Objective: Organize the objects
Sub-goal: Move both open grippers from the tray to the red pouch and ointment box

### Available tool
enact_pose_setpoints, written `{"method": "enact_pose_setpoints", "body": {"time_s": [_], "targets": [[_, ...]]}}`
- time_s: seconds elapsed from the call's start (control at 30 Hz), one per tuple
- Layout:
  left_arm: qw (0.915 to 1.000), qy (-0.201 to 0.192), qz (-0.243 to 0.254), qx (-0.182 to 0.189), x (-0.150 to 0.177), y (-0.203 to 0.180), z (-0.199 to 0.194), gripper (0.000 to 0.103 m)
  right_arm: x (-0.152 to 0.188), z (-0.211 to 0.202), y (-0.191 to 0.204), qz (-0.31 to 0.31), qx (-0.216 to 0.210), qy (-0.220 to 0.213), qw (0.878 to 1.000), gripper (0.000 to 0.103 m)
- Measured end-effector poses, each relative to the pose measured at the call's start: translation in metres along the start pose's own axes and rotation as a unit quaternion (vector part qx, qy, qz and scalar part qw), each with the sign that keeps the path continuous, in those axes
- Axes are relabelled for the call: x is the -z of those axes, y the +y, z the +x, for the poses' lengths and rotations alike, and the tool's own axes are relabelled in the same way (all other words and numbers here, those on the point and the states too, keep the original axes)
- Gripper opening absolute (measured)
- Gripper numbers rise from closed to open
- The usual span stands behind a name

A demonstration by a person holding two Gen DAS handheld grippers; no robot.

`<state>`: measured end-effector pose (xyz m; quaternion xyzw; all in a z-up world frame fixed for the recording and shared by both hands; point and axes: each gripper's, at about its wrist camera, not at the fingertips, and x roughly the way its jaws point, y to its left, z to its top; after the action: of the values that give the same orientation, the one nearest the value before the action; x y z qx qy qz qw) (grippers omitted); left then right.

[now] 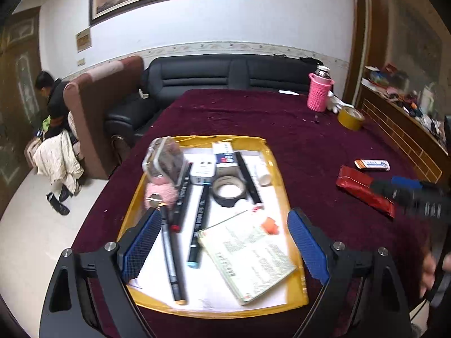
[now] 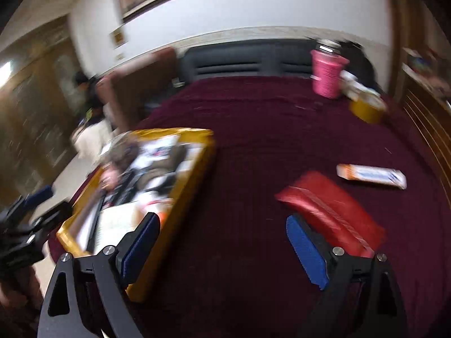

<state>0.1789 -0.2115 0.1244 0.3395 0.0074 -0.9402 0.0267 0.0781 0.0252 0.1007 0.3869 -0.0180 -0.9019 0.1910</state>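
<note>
My left tool [image 1: 221,245] hangs over the yellow tray [image 1: 284,180] with its two blue pads spread wide. Nothing is between them. Under it I see the things that sit in the tray: long pens [image 1: 172,256], a roll of black tape [image 1: 229,191], a folded paper booklet [image 1: 248,256], a small white box [image 1: 203,170], a fluffy pink thing [image 1: 160,194] and a clear case [image 1: 166,159]. They lie close, side by side, so I think the tray is where the loose things are meant to go.

My right tool [image 2: 222,249] is wide open too, and it holds nothing. The right wrist picture is smeared, so small things there are hard to make out. This tool hangs above the dark red cloth on the tabletop [image 2: 253,129], between the tray on one side and the red packet [image 2: 329,211] on the other. The packet lies flat on the cloth, just beside the right pad but not between the pads. A little past it lies a white and orange box [image 2: 372,176].

These two are not in the tray yet, so I guess they come next. The packet is nearest, and the open pads look ready for it. It is flat and shiny, so it may slip if I pinch only its edge.

Far off by the back edge stand a pink bottle [image 1: 318,94] and a roll of yellow tape [image 1: 351,118].
</note>
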Motion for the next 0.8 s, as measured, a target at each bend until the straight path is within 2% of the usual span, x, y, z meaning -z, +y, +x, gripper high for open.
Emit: {"method": "enact_pose_setpoints", "body": {"time_s": [0.13, 0.27, 0.33, 0.5, 0.57, 0.63, 0.73, 0.8], "targets": [[0.9996, 0.009, 0.023, 0.011, -0.003, -0.026, 0.006, 0.091, -0.001, -0.001, -0.07, 0.075, 0.03, 0.005, 0.997, 0.094], [0.998, 0.028, 0.019, 0.052, -0.005, -0.046, 0.013, 0.091, 0.0, 0.01, -0.128, 0.126, 0.062, 0.021, 0.99, 0.094], [0.9969, 0.037, 0.015, 0.068, -0.005, -0.054, 0.018, 0.09, 0.002, 0.021, -0.146, 0.147, 0.054, 0.036, 0.987, 0.094], [0.994, 0.059, 0.025, 0.089, 0.0, -0.077, 0.031, 0.09, 0.014, 0.05, -0.167, 0.198, 0.004, 0.083, 0.977, 0.096], [0.9928, 0.068, 0.029, 0.094, 0.002, -0.086, 0.037, 0.09, 0.017, 0.05, -0.162, 0.193, -0.001, 0.079, 0.978, 0.098], [0.9911, 0.079, 0.03, 0.102, 0.003, -0.094, 0.045, 0.09, 0.018, 0.05, -0.151, 0.181, -0.023, 0.085, 0.98, 0.099], [0.9885, 0.092, 0.032, 0.115, 0.004, -0.107, 0.055, 0.09, 0.022, 0.053, -0.136, 0.176, -0.092, 0.104, 0.975, 0.099], [0.9869, 0.1, 0.037, 0.121, 0.004, -0.117, 0.062, 0.09, 0.024, 0.055, -0.124, 0.169, -0.158, 0.125, 0.965, 0.1]]}}
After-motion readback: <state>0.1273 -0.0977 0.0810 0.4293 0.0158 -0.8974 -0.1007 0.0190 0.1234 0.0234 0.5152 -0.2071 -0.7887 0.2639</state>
